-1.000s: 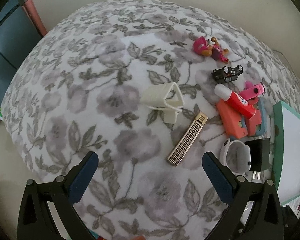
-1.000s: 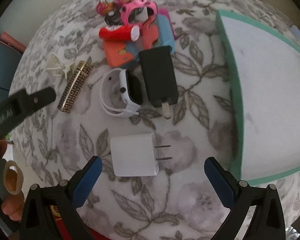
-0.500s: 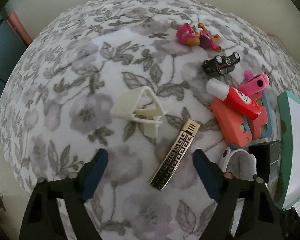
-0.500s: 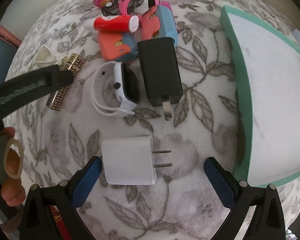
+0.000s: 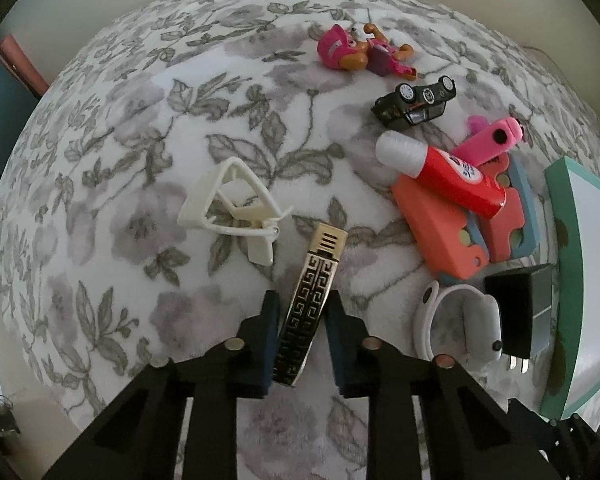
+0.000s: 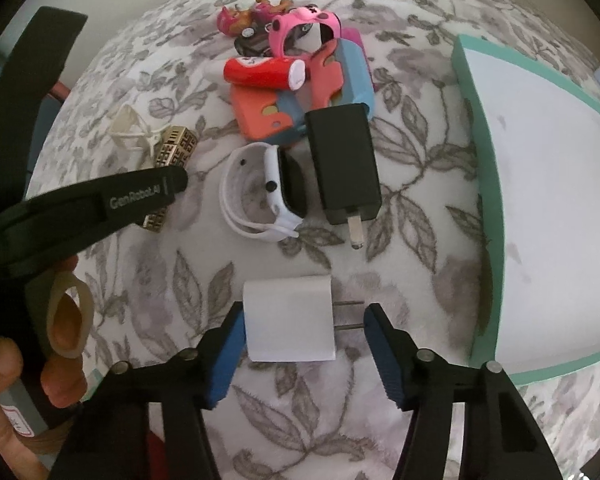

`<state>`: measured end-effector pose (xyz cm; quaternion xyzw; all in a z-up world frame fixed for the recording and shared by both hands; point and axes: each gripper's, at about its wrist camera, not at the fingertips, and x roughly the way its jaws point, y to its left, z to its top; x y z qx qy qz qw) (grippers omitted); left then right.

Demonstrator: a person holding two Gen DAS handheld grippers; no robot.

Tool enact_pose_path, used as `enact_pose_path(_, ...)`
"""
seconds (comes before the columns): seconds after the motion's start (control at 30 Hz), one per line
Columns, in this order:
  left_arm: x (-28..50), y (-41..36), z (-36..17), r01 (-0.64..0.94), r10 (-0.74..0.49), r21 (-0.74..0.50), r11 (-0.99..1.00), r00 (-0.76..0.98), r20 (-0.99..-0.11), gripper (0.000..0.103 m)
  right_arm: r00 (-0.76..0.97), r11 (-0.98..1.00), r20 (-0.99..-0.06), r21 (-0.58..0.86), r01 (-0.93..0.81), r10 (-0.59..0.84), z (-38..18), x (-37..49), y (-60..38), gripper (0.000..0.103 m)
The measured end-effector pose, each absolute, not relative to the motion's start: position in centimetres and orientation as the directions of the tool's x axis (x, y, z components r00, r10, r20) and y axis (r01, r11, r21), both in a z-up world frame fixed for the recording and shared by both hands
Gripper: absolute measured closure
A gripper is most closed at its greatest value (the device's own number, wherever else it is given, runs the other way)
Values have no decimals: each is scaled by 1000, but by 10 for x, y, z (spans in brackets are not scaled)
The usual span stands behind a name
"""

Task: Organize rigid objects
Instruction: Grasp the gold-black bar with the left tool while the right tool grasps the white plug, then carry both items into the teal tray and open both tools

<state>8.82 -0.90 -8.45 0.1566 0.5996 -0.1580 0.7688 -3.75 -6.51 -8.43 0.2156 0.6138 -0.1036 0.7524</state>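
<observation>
Left tongs point(image 5: 302, 326) closed on gold bar point(image 5: 311, 306), its lower end hidden

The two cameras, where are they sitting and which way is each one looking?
Left wrist: sits on the left hand-held gripper, looking steeply down its fingers at the gold bar they pinch.
Right wrist: sits on the right hand-held gripper, looking down at the white charger; the person's fingers show at left.
Both show the smartwatch and black charger.
</observation>
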Motion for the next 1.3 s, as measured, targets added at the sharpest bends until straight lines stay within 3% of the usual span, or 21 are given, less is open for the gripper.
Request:
enact_pose_path(0.1, 86, -9, -83, 415, -53, 41, 909, 213, -976, 87, 233, 885, -965, 209, 416, 118, -87, -38, -66, 41)
enact_pose_path(0.27, 82, 1, -84, 404, -13, 71, 912, 201, -979, 87, 240, 881, -961, 227, 416, 135, -94, -46, -74, 41)
enact_pose_path(0.67, 73, -8, -83, 383, 31, 118, 916, 226, -974, 87, 207, 956, -976, -8, 294, -72, -92, -45, -35, 40)
enact_pose_path(1.3, 65, 2, -78, 349, 55, 128, 928, 211, -976, 87, 245, 944, -968, 30, 328, -54, -78, -61, -59, 43)
